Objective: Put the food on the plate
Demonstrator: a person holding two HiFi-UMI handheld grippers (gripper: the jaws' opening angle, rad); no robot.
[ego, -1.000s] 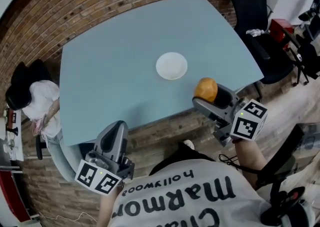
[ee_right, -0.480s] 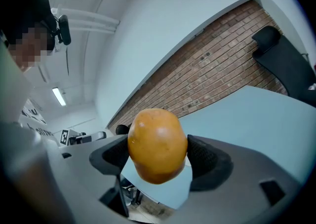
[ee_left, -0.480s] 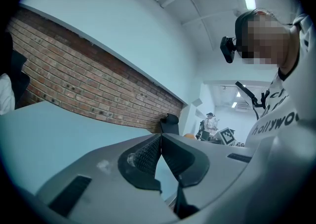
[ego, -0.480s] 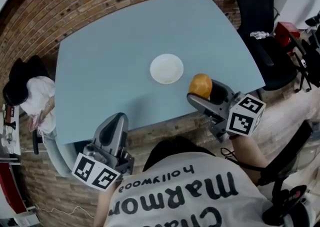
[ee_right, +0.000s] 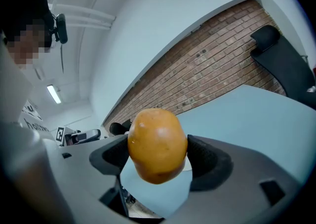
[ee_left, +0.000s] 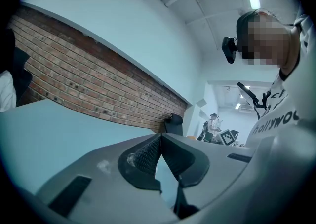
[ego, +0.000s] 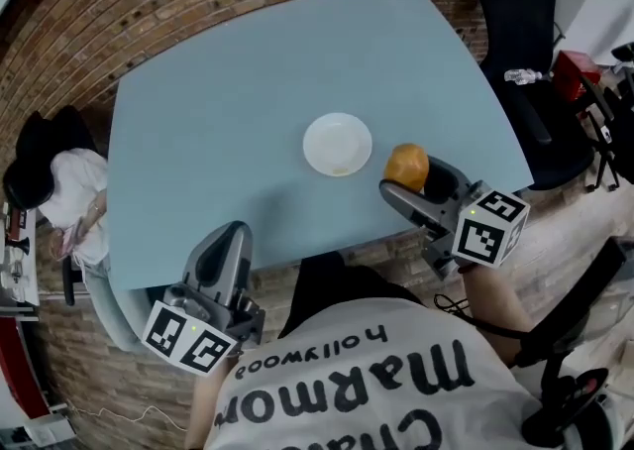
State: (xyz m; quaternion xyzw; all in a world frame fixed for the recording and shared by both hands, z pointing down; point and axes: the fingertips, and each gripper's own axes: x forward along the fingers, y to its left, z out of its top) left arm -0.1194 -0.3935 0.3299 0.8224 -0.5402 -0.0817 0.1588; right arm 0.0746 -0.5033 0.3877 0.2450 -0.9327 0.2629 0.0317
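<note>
An orange-brown potato-shaped piece of food (ego: 406, 167) (ee_right: 157, 145) is clamped between the jaws of my right gripper (ego: 414, 178) (ee_right: 158, 153), held over the table's near right part. A small white plate (ego: 338, 144) lies empty near the middle of the light blue table (ego: 228, 121), just left of the food. My left gripper (ego: 224, 252) (ee_left: 159, 155) hangs at the table's near edge, its jaws pressed together with nothing between them.
A black office chair (ego: 515, 32) stands at the table's right side. A person in white (ego: 69, 202) sits at the left edge. Brick flooring surrounds the table. A red object (ego: 573, 69) sits far right.
My right gripper with the food has come slightly closer to the plate; the view shifted a little. The left gripper stays where it was.
</note>
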